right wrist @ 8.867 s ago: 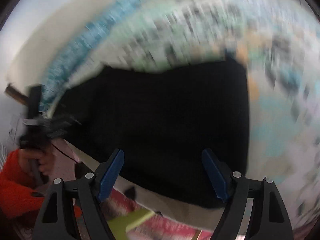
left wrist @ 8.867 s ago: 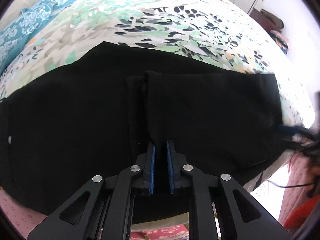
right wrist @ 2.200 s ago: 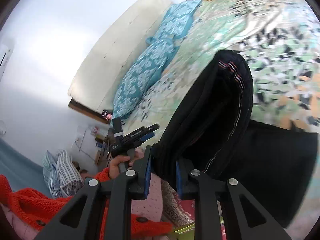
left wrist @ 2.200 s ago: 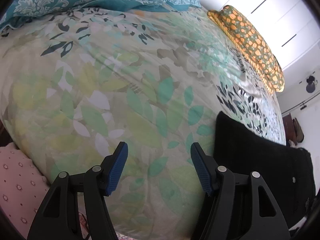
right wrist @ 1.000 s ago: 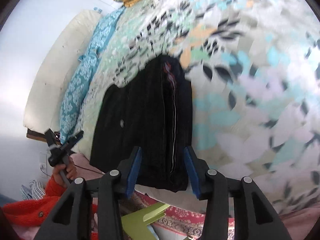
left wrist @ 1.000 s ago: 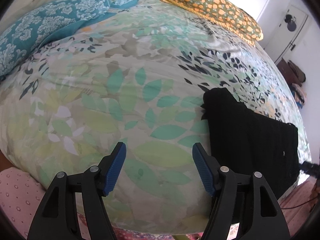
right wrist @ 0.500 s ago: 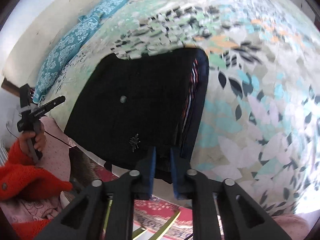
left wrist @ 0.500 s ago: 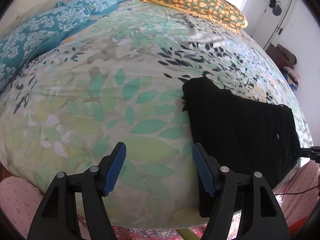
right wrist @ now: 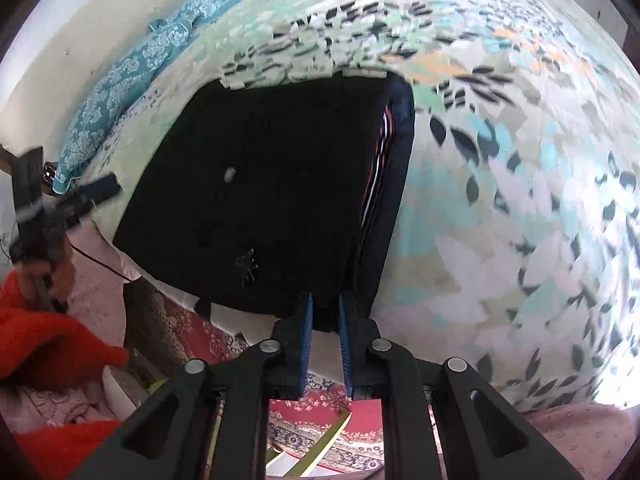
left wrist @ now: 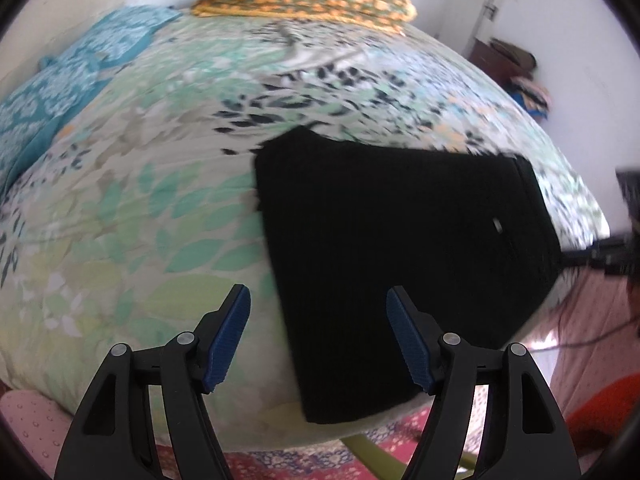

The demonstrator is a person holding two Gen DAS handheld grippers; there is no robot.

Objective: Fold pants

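Black pants (left wrist: 400,248) lay folded into a compact rectangle at the near edge of a bed covered in a leaf-print quilt (left wrist: 132,208). The right gripper (right wrist: 324,316) had its fingers pinched narrow on the near edge of the fabric, while the left gripper (left wrist: 318,336) hovered over the fold's corner, fingers spread wide and holding nothing

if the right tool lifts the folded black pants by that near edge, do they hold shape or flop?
Probably flop: the black pants are soft cloth in stacked layers, striped lining showing at the side. The right tool pinches only one edge, so the free layers would likely sag open. Seemingly light; the bedspread may drag.
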